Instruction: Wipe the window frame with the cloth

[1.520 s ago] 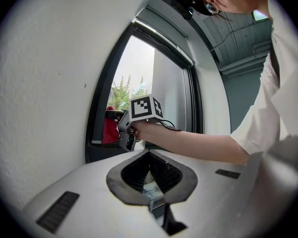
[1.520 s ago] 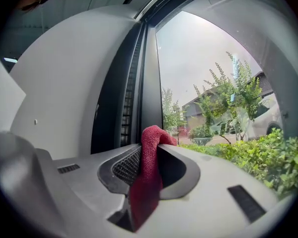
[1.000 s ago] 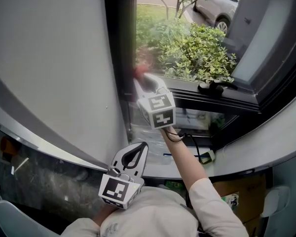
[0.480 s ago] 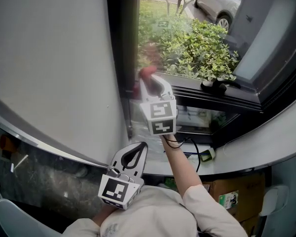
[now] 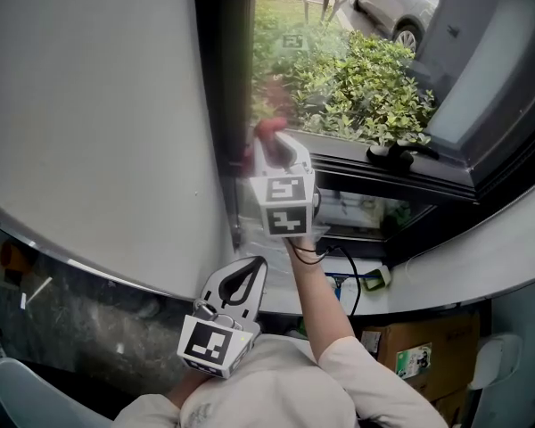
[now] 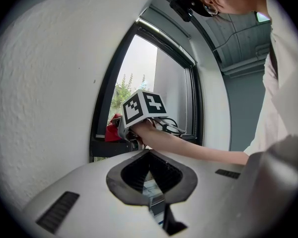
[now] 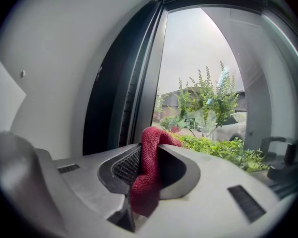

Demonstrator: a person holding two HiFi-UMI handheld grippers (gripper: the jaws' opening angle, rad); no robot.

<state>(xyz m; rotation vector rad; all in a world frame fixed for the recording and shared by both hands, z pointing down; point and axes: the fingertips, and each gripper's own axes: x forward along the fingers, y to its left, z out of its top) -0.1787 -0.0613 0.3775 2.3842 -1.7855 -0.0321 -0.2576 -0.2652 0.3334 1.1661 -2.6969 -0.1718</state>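
The right gripper [image 5: 267,143] is held out on an extended arm [image 5: 316,285] towards the lower left corner of the window, and its jaws are seen clamped on a red cloth [image 5: 267,128]. In the right gripper view the cloth [image 7: 147,175] is pinched between the two jaws of the right gripper [image 7: 150,150], with one fold bulging up over their tips and the rest hanging down between them. The cloth is placed just beside the dark left upright of the window frame [image 5: 221,105], low down, near where the upright meets the lower rail; whether it touches the frame [image 7: 139,83] cannot be made out. The left gripper [image 5: 259,264] is kept near the body, well apart from the window, beside the grey wall [image 5: 89,105]. In the left gripper view the tips of the left gripper [image 6: 150,153] are seen brought together, with nothing held between them, and the red cloth [image 6: 113,132] is seen far off at the frame [image 6: 102,108]. A black window handle [image 5: 397,156] is seen on the lower rail to the right. Green bushes [image 5: 366,87] and a parked car [image 5: 392,7] are seen beyond the window.
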